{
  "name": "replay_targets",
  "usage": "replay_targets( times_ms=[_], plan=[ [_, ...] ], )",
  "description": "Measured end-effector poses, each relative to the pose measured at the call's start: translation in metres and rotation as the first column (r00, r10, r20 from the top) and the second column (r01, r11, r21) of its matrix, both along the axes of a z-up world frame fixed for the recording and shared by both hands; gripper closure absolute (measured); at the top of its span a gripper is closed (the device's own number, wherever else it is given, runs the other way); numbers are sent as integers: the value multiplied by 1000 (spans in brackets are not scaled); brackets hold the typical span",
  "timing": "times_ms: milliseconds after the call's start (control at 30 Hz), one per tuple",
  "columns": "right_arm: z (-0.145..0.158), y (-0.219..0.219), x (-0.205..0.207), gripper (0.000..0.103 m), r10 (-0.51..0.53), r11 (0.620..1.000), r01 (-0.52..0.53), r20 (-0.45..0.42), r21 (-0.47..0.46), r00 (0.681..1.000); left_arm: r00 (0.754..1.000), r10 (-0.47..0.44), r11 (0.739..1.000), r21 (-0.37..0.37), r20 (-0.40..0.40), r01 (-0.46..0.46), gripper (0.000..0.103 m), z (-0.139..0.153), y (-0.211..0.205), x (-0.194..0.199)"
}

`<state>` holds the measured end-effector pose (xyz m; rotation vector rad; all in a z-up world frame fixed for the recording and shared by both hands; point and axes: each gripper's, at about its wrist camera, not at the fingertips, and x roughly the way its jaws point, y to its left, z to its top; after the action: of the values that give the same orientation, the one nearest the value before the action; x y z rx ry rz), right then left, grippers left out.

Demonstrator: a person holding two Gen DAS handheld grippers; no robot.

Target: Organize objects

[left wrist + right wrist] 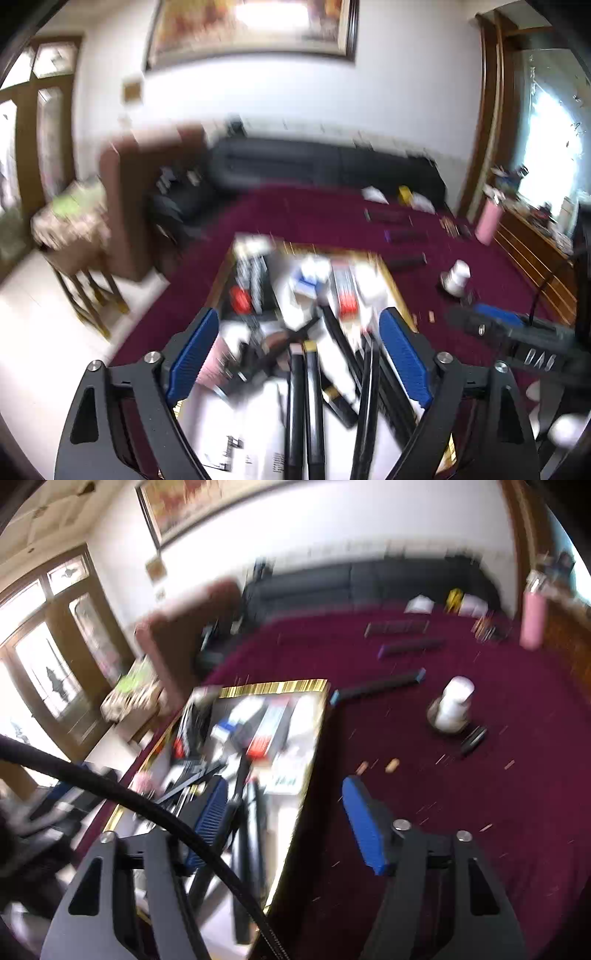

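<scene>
The surface [461, 794], under a maroon cloth, carries a gold-rimmed tray [273, 687] crammed with boxes, tubes and dark sticks, and loose things lie well apart to its right: three long dark sticks [380, 685], a white bottle [453, 703] and small bits near it. The left tool [299, 350] hangs over the tray, jaws wide apart, nothing between the pads. The right tool [284, 823] straddles the tray's right rim, jaws likewise apart and empty. Both pictures are smeared, so small items cannot be named. My judgement: the next pick should be one loose piece. Settle the tool first, line the pads across a stick's narrow side, clear of the rim, and close only once it sits squarely between them
</scene>
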<state>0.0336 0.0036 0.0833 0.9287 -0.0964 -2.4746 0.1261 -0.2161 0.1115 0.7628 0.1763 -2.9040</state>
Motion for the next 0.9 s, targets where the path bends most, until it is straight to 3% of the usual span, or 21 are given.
replay_targets(
  times_ms=[100,200,333,467,633,900],
  plan=[
    [9,10,20,7,-71,997,70,-159,-11,985,997,-4,1000,24,-76,6,1,25,13,21],
    [0,15,4,2,-74,997,74,-41,-5,996,998,-8,994,107,-65,15,1,25,23,28],
    [-5,20,0,2,-111,992,114,-56,48,992,999,-11,990,138,50,4,1,11,30,9],
    [-11,14,6,3,-132,972,149,-101,179,986,987,53,982,172,150,-79,1,-9,32,-1],
    [-20,16,19,3,-133,955,165,-141,248,981,968,136,982,102,213,-161,1,-23,41,-4],
    [-22,18,23,3,-136,936,181,-164,301,977,952,230,973,-25,201,-230,1,-26,53,3]
  ],
)
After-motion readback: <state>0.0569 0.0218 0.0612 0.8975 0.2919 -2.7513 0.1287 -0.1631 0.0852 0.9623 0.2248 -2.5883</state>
